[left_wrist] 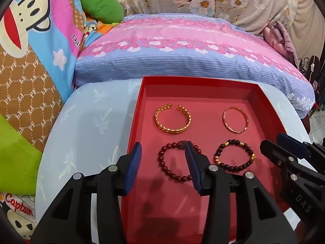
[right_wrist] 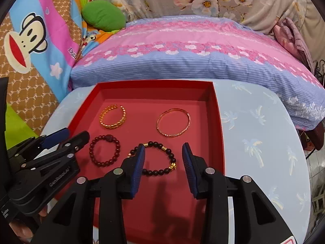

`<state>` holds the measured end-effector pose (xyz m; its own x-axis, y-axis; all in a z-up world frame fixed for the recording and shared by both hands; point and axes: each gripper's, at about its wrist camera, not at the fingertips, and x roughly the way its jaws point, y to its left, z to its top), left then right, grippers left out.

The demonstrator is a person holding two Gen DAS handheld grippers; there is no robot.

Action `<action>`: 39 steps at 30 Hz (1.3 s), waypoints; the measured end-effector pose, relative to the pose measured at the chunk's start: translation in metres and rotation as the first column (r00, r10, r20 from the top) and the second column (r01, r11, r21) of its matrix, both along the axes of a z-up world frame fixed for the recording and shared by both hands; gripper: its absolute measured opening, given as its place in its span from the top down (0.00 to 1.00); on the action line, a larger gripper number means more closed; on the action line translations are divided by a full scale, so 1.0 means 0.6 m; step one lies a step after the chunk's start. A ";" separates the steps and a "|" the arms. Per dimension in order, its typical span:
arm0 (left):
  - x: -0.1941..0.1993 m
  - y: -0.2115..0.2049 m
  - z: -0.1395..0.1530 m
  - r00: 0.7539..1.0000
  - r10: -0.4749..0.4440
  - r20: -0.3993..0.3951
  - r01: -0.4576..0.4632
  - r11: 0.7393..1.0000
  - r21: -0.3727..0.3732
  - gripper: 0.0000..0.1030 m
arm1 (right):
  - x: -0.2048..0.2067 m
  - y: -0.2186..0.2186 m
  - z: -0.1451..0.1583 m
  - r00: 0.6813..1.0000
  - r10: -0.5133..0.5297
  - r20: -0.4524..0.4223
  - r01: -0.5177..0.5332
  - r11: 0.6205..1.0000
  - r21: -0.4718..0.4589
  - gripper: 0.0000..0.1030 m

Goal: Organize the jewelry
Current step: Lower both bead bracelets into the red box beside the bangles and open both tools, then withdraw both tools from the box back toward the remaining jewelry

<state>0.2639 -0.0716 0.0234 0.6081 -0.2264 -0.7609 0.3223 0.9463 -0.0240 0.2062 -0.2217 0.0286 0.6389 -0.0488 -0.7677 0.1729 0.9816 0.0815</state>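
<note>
A shallow red tray (left_wrist: 195, 80) (right_wrist: 154, 84) holds a gold open cuff (left_wrist: 173, 120) (right_wrist: 113, 117), a thin rose-gold bangle (left_wrist: 235, 120) (right_wrist: 173, 122), a red bead bracelet (left_wrist: 159, 158) (right_wrist: 107, 137) and a dark bead bracelet with gold charms (left_wrist: 251, 155) (right_wrist: 156, 171). My left gripper (left_wrist: 163, 148) (right_wrist: 77, 133) hovers open over the red bead bracelet, its right finger hiding part of the ring. My right gripper (right_wrist: 163, 148) (left_wrist: 272, 140) hovers open over the dark bead bracelet, its left finger covering one side. Neither set of pads presses on anything.
The tray rests on a light blue round table (left_wrist: 91, 122) (right_wrist: 254, 132) printed with palm trees. A pink and blue pillow (left_wrist: 182, 46) lies just behind it, with a green cushion (left_wrist: 102, 6) and cartoon bedding to the left. A person's hand (right_wrist: 24, 229) shows at bottom left.
</note>
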 end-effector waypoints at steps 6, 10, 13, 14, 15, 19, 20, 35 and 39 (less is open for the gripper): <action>-0.042 0.001 0.034 1.000 -0.006 0.023 0.007 1.000 -0.011 0.59 | -0.045 0.010 0.033 0.999 0.007 0.039 -0.009 1.000 0.029 0.63; -0.076 0.007 0.048 1.000 -0.003 0.029 0.004 1.000 -0.014 0.59 | -0.080 0.015 0.049 0.998 0.008 0.055 -0.011 0.999 0.045 0.63; -0.103 0.014 0.055 1.000 0.004 0.023 -0.004 1.000 -0.025 0.59 | -0.111 0.019 0.058 0.998 0.006 0.065 -0.010 0.998 0.056 0.63; -0.109 0.015 0.056 1.000 0.005 0.023 -0.005 1.000 -0.026 0.59 | -0.121 0.020 0.060 0.998 0.008 0.067 -0.012 0.998 0.058 0.63; -0.121 0.017 0.058 1.000 0.008 0.025 -0.008 1.000 -0.023 0.59 | -0.130 0.022 0.062 0.998 0.009 0.068 -0.013 0.998 0.058 0.63; -0.162 0.024 0.061 1.000 0.008 0.026 -0.007 1.000 -0.019 0.58 | -0.172 0.031 0.062 0.998 0.021 0.067 -0.025 0.998 0.053 0.63; -0.169 0.026 0.060 1.000 0.008 0.027 -0.008 1.000 -0.018 0.58 | -0.184 0.033 0.060 0.998 0.023 0.064 -0.026 0.998 0.050 0.63; -0.279 0.079 0.011 0.999 0.015 -0.040 -0.015 1.000 0.012 0.57 | -0.302 0.021 0.002 1.000 -0.014 -0.019 0.016 0.997 0.076 0.63; -0.302 0.095 -0.012 0.998 0.018 -0.064 -0.017 1.000 0.020 0.56 | -0.320 0.022 -0.016 0.999 -0.017 -0.046 0.020 0.997 0.076 0.63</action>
<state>0.0829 -0.0149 0.0160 0.5612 -0.2013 -0.8028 0.3043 0.9522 -0.0260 0.0143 -0.2083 0.0187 0.6033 -0.0002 -0.7975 0.1962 0.9693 0.1481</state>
